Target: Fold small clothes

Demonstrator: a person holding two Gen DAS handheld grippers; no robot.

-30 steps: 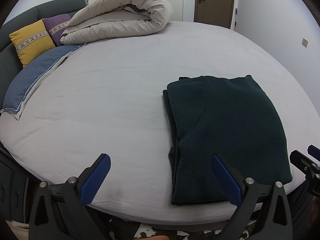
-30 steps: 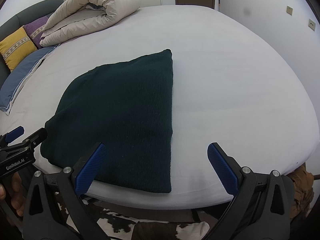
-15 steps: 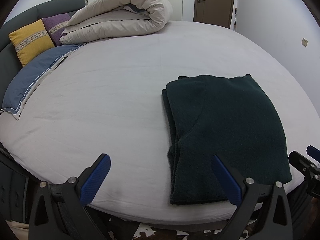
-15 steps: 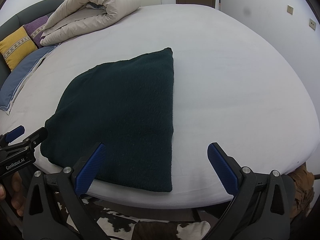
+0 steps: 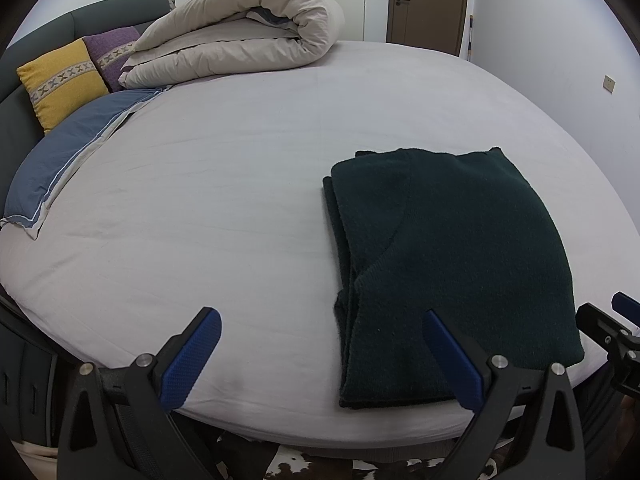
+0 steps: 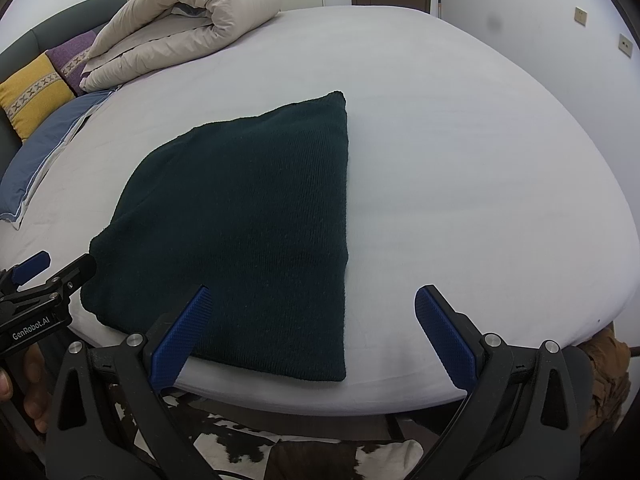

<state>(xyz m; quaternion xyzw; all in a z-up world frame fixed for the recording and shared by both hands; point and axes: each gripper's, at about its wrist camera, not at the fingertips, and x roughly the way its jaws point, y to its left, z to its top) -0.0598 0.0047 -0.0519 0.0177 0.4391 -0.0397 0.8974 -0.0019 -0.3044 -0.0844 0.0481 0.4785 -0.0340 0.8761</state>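
Observation:
A dark green knit garment point(image 5: 448, 264) lies folded flat near the front edge of the bed; it also shows in the right wrist view point(image 6: 248, 240). My left gripper point(image 5: 320, 356) is open and empty, held just off the bed's front edge, its right finger over the garment's near left corner. My right gripper point(image 6: 312, 332) is open and empty, straddling the garment's near right corner. Each gripper shows at the edge of the other's view.
A rolled beige duvet point(image 5: 240, 36) lies at the far end of the bed point(image 5: 200, 184). Yellow point(image 5: 60, 80) and purple pillows and a blue pillow point(image 5: 64, 160) lie at the left. A cowhide rug point(image 6: 320, 456) lies below the front edge.
Both grippers have drawn back very slightly; the garment lies still.

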